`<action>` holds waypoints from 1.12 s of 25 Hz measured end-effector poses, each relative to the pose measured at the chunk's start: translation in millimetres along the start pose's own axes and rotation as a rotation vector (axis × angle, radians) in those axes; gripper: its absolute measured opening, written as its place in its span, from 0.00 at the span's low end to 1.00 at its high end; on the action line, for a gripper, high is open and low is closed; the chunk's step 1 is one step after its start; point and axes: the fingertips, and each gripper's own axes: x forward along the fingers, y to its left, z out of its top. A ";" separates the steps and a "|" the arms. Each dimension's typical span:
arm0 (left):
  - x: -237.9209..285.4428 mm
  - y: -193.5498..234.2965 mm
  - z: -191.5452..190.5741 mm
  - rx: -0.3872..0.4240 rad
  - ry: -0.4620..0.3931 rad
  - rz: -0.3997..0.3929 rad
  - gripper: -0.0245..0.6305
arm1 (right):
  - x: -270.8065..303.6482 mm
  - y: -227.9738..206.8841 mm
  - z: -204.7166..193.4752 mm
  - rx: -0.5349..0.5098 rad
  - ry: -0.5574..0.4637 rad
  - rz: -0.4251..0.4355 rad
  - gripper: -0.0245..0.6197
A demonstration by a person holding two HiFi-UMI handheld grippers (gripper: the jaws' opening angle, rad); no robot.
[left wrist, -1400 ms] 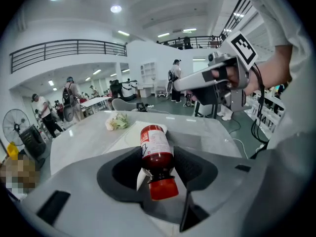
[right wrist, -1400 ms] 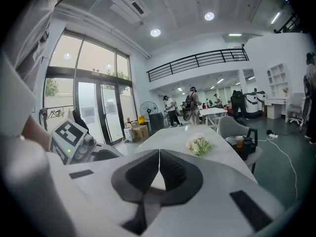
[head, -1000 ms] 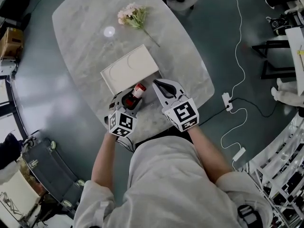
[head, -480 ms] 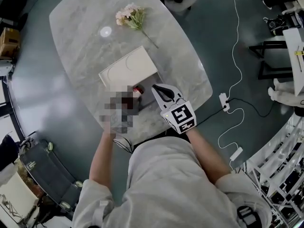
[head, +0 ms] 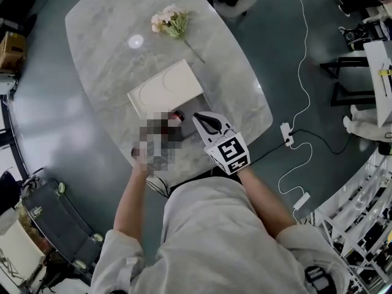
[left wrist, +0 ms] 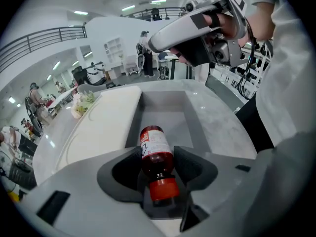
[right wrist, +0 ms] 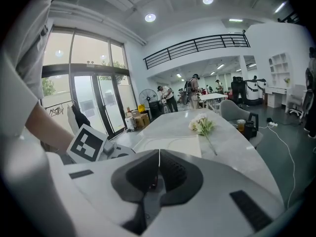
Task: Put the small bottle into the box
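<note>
Left gripper view shows the left gripper closed narrowly on the small bottle. Both pads press the dark red body just above the red cap, the cap sits back in the throat, and the base points forward. The bottle is held above the bench, just beside the white box, not inside it. In the right gripper view, the right gripper has its jaws pressed together with nothing between them. It hovers near the bottle, to its right. Flowers lie well beyond the box.
</note>
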 end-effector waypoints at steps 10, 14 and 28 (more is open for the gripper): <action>4.5 2.4 -3.6 -0.013 0.064 0.001 0.37 | -4.4 -0.7 -5.2 0.009 0.014 -0.007 0.08; 7.8 2.5 -6.1 -0.012 0.094 0.019 0.37 | -6.4 -0.2 -5.4 0.009 0.011 -0.006 0.08; -14.4 -1.0 8.8 -0.127 0.065 0.077 0.35 | -26.1 0.3 -3.0 -0.004 0.000 0.019 0.08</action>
